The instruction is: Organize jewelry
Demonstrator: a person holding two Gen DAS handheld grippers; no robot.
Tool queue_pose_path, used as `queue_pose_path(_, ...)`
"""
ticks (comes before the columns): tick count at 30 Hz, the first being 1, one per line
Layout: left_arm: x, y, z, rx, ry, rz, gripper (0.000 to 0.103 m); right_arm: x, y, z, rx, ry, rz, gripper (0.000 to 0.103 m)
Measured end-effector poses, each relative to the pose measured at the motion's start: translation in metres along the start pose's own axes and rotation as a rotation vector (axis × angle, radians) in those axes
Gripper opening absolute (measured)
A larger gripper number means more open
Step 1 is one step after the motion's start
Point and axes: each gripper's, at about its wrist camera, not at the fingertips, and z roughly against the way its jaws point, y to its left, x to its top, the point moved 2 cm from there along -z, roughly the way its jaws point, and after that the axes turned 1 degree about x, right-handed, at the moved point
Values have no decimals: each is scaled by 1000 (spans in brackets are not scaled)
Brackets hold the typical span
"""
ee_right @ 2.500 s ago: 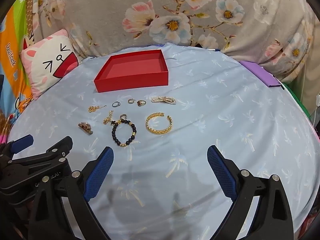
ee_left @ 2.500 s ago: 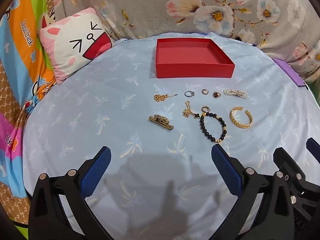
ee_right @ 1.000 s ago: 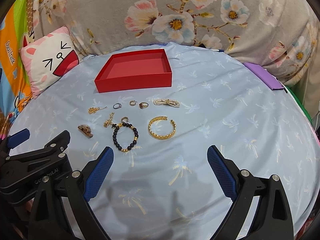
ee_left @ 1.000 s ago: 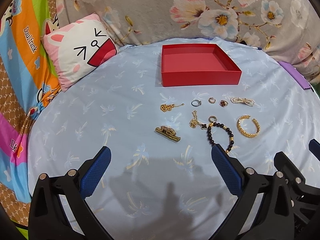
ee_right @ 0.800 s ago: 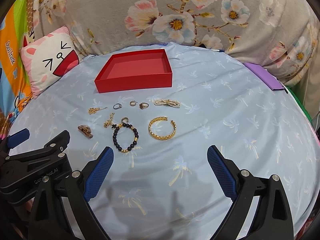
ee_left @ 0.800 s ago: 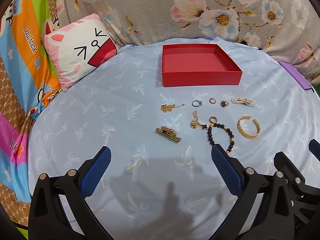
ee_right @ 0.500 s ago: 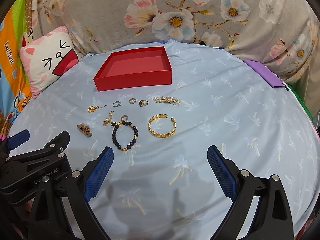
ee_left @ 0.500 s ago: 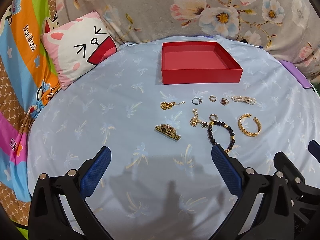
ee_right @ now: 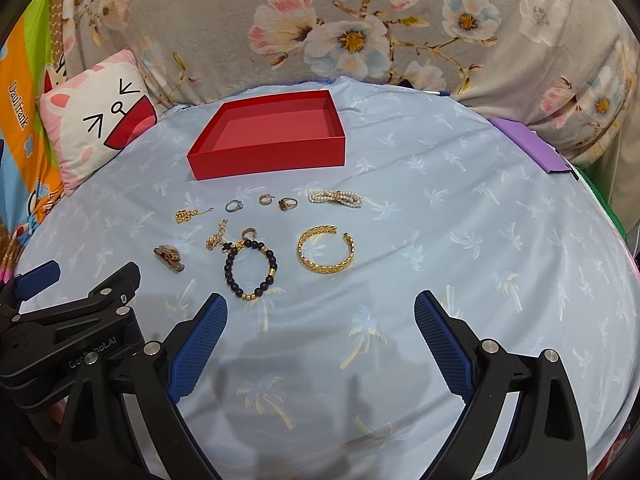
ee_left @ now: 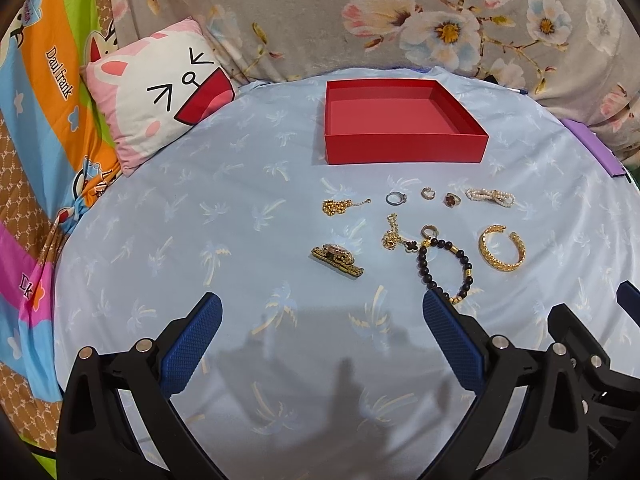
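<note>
An empty red box (ee_left: 404, 152) (ee_right: 264, 160) sits at the back of the light blue cloth. In front of it lie several jewelry pieces: a gold cuff bracelet (ee_left: 502, 254) (ee_right: 326, 256), a black bead bracelet (ee_left: 444, 266) (ee_right: 250, 266), a pearl bow clip (ee_left: 490, 197) (ee_right: 335, 198), three rings (ee_right: 261, 202), a gold chain (ee_left: 340, 206) (ee_right: 190, 215), a clover charm chain (ee_left: 398, 240) and a gold watch (ee_left: 338, 260) (ee_right: 169, 258). My left gripper (ee_left: 320, 336) and right gripper (ee_right: 320, 332) are both open and empty, held near the cloth's front, short of the jewelry.
A pink cat-face cushion (ee_left: 160, 96) leans at the back left. A flowered grey fabric (ee_right: 360, 20) rises behind the cloth. A purple flat object (ee_right: 528, 144) lies at the right edge. Striped bedding (ee_left: 36, 120) borders the left.
Both grippers have drifted slightly, so the scene shifts a little in view. The jewelry and the box have not moved. Both grippers stay open.
</note>
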Motion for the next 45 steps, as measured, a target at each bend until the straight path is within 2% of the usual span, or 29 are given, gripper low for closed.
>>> queue_pose_path(45,1,0,-3,-6,6,5,98,-1,-1,-3,2,4,-6,93)
